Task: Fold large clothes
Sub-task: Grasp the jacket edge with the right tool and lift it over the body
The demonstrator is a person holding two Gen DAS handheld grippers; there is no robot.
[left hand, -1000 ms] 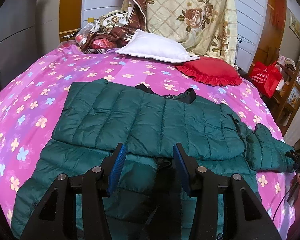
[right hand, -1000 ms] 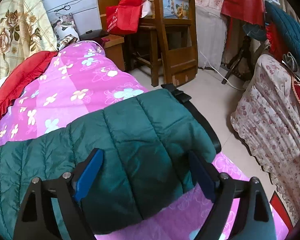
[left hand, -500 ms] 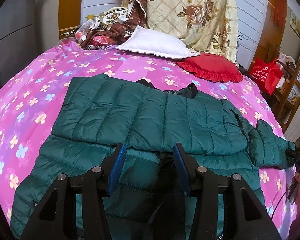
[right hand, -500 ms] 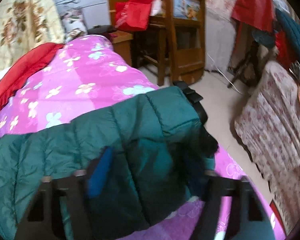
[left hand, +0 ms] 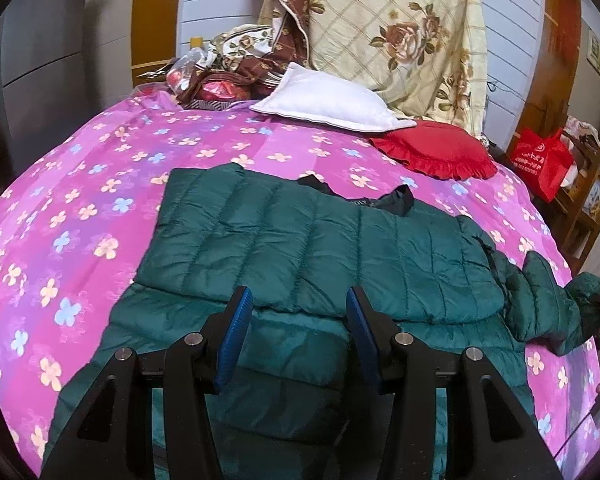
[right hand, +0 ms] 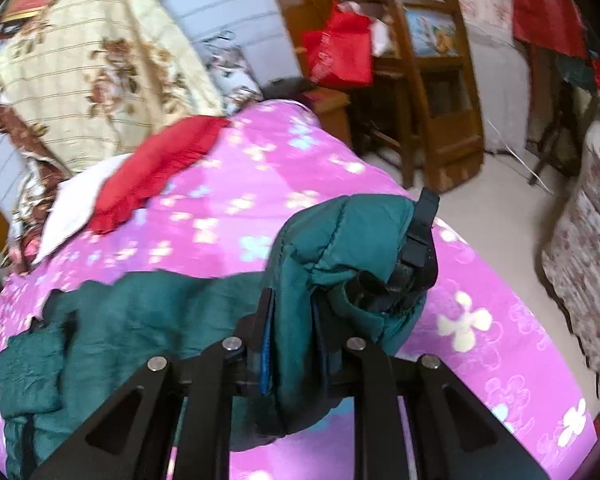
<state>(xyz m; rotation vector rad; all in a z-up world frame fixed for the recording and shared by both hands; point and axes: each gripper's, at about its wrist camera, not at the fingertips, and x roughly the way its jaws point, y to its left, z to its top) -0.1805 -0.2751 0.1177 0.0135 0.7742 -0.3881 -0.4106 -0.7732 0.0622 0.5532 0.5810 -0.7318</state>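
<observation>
A dark green quilted jacket (left hand: 340, 248) lies spread on the pink flowered bedspread (left hand: 80, 200), one side folded over its body. My left gripper (left hand: 298, 332) hovers over the jacket's near hem, its blue pads apart with nothing pinched between them. The jacket's right sleeve (left hand: 552, 300) stretches to the bed's right edge. In the right wrist view my right gripper (right hand: 294, 340) is closing its jaws tight on the sleeve end (right hand: 340, 240), which is bunched and raised off the bed. The sleeve's black cuff (right hand: 420, 240) hangs beside the fingers.
A white pillow (left hand: 328, 100) and a red frilled cushion (left hand: 436, 156) lie at the head of the bed, under a floral quilt (left hand: 400, 32). A red bag (left hand: 540, 160) and a wooden chair (right hand: 440, 100) stand off the bed's right side, with pale floor (right hand: 508, 200) beyond.
My right gripper went from wide open around the sleeve end to shut on it, then lifted it and swung toward the head of the bed. The left gripper stayed put.
</observation>
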